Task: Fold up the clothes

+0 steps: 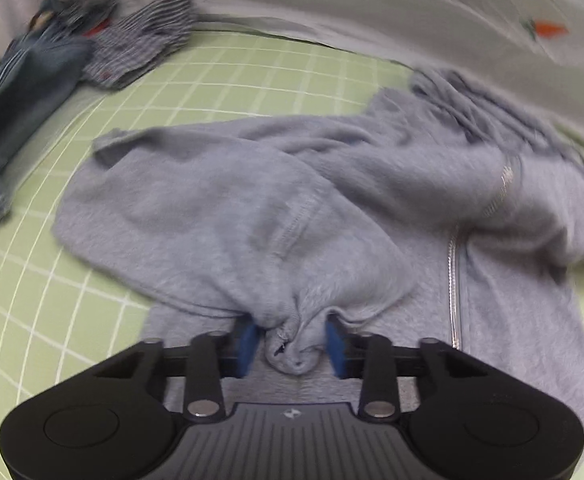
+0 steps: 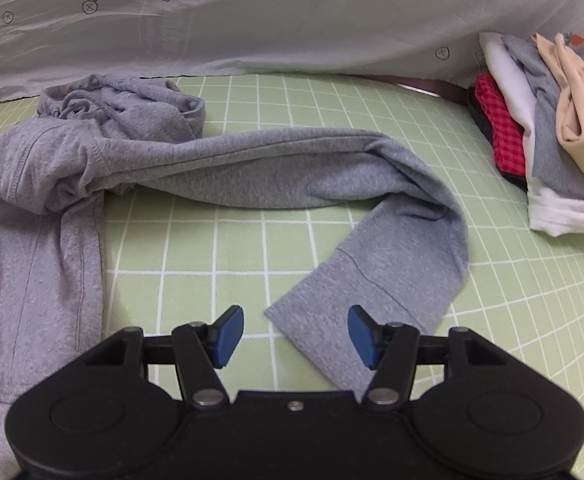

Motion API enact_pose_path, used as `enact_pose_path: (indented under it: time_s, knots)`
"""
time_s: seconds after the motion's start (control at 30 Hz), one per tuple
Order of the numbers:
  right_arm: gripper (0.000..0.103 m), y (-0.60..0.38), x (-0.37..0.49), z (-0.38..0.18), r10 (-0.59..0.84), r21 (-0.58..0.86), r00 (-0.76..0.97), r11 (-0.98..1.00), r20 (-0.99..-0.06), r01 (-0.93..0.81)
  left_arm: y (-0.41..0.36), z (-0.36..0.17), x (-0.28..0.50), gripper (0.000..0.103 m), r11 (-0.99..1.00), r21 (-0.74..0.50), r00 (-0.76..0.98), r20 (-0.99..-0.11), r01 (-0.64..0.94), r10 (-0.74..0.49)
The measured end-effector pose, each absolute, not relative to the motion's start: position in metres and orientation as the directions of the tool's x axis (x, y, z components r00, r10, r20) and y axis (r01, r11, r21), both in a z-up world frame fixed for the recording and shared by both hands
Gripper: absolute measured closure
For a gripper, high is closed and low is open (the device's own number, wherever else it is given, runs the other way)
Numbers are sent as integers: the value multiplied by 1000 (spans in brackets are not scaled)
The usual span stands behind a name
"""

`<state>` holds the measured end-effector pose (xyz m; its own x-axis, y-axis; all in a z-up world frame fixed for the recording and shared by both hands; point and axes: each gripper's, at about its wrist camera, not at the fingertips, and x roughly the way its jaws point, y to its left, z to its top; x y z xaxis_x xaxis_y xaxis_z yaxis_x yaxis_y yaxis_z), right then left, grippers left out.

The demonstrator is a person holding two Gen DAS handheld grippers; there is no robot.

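A grey zip hoodie lies spread on the green checked mat. My left gripper has its blue pads on either side of a bunched cuff of the left sleeve, which is drawn across the hoodie's body; the pads stand somewhat apart around the bunch. In the right wrist view the hoodie's body is at the left, and its right sleeve stretches right and curls down. My right gripper is open, its pads astride the sleeve's cuff, just above it.
A pile of dark denim and striped clothes lies at the mat's far left. A stack of clothes in white, grey, red check and beige sits at the far right. A white sheet with carrot prints rises behind the mat.
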<state>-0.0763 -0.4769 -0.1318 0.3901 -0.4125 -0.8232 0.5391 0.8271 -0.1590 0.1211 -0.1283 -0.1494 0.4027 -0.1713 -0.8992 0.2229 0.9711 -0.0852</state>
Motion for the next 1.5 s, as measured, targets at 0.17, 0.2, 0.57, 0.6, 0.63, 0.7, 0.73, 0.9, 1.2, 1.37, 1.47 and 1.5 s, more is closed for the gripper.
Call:
enact_pose_path:
  time_s: [0.17,0.2,0.57,0.6,0.63,0.7,0.73,0.9,1.2,1.37,1.47,1.5]
  knots:
    - [44,-474,-76,-134,-395,-151,386,836,-834,528,-87,-125,124,73,987,-119,466,-871,106,-155]
    - [44,-474,-76,-135,-392,-150,386,837,-835,526,-79,-118,126,73,992,-93,494,-861,87,-124]
    - [42,-472,-71,-135,-363,-124,392,847,-845,517,25,-74,151,42,943,19,538,-817,-332,205]
    - [42,-472,-70,-134,-348,-103,396,846,-850,523,19,-80,146,32,959,-18,529,-837,-282,139]
    - [42,-472,-68,-134,-332,-79,401,844,-854,530,13,-86,141,29,971,-57,515,-854,-232,73]
    - [40,-473,-67,-133,-284,-8,423,837,-861,547,-6,-103,131,29,986,-97,467,-884,-133,-24]
    - [37,-473,-65,-132,-246,47,445,833,-861,551,-17,-112,126,29,991,-102,435,-899,-87,-54]
    - [33,-461,-52,-134,-34,268,528,833,-848,484,-50,-147,102,29,997,-75,341,-937,8,-73]
    - [83,-430,-35,-150,147,368,497,848,-855,382,-56,-157,81,51,993,-112,347,-931,21,-112]
    - [94,-433,-54,-136,159,426,557,816,-815,391,-52,-148,70,88,979,-203,372,-907,21,-196]
    - [94,-436,-76,-120,168,466,592,792,-788,395,-50,-147,52,89,972,-233,349,-909,23,-226]
    - [94,-436,-86,-114,168,473,601,787,-782,395,-50,-148,46,89,971,-239,339,-912,25,-233]
